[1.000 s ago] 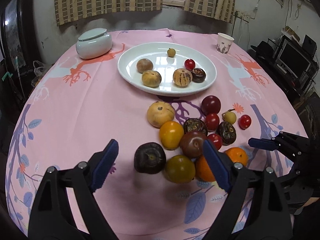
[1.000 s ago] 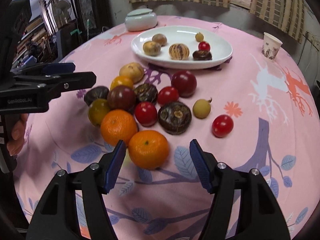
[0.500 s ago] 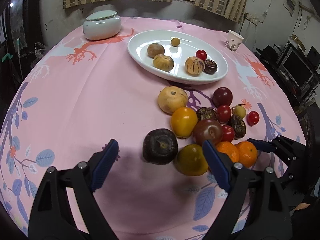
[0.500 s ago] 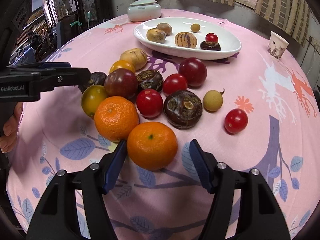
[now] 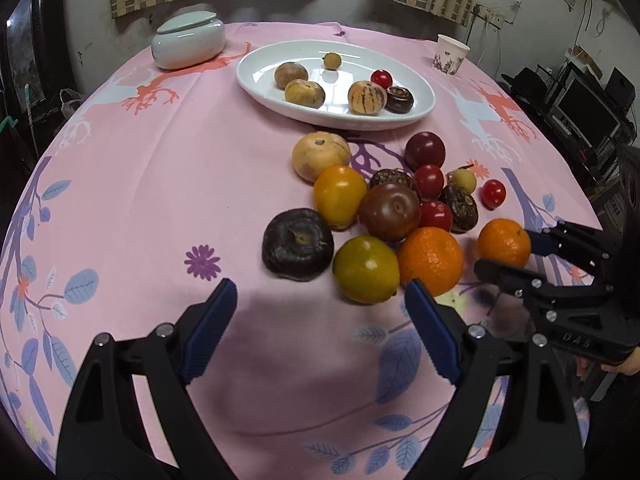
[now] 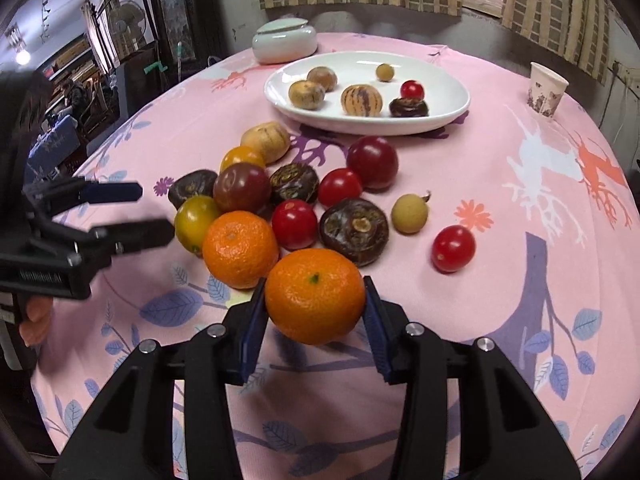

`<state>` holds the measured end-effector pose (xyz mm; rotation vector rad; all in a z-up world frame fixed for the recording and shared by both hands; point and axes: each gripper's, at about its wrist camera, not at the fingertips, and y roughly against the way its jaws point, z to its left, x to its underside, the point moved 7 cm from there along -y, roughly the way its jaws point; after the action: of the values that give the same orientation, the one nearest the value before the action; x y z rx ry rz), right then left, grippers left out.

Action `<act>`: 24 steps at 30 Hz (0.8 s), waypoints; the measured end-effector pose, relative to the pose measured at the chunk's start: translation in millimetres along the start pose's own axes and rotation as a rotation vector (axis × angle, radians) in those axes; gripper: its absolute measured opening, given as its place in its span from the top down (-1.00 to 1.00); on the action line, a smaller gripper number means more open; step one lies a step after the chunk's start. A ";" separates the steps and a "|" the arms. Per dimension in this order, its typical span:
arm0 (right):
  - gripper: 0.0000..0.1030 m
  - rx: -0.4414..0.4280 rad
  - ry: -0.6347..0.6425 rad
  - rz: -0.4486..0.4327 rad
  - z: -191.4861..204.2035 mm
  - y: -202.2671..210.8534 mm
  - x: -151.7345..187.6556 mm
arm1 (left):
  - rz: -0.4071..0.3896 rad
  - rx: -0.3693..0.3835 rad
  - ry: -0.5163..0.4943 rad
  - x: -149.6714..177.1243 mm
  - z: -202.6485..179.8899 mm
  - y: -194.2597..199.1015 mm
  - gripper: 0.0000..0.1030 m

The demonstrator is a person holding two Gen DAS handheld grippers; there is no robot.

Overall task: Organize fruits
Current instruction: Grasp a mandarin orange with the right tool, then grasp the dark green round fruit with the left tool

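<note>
A heap of loose fruit lies on the pink tablecloth near the front. My right gripper (image 6: 315, 312) is shut on an orange mandarin (image 6: 315, 295), its blue pads pressing both sides; the mandarin also shows in the left wrist view (image 5: 504, 242). A second mandarin (image 6: 240, 248) sits just left of it, beside a yellow-green tomato (image 5: 366, 269) and a dark purple fruit (image 5: 298, 244). My left gripper (image 5: 320, 332) is open and empty, just short of those two. A white oval plate (image 5: 416, 120) at the back holds several small fruits.
A pale lidded jar (image 5: 188, 42) stands back left of the plate. A paper cup (image 5: 450, 54) stands back right. Red tomatoes (image 6: 453, 248), a longan (image 6: 409, 214) and a dark brown fruit (image 6: 354, 230) lie around the heap. The table edge curves close on both sides.
My right gripper moved forward and closed on the near mandarin. My left gripper drew back a little from the fruit heap, still open.
</note>
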<state>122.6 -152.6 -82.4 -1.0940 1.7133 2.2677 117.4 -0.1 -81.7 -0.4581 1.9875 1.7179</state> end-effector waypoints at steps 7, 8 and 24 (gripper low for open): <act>0.12 -0.009 -0.010 -0.002 -0.8 3.5 -0.9 | 0.028 0.027 0.105 -2.8 3.1 -9.2 -0.63; 0.12 -0.013 -0.009 0.002 -0.5 3.2 -0.8 | 0.033 0.042 0.118 -3.8 1.0 -11.2 -0.54; 0.12 -0.020 -0.004 0.017 2.9 2.0 3.5 | 0.035 0.131 0.175 -7.8 -13.7 -26.7 0.21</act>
<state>117.7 -152.0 -82.6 -1.0828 1.7081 2.3008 136.4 -18.2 -98.1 -0.5471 2.2278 1.6025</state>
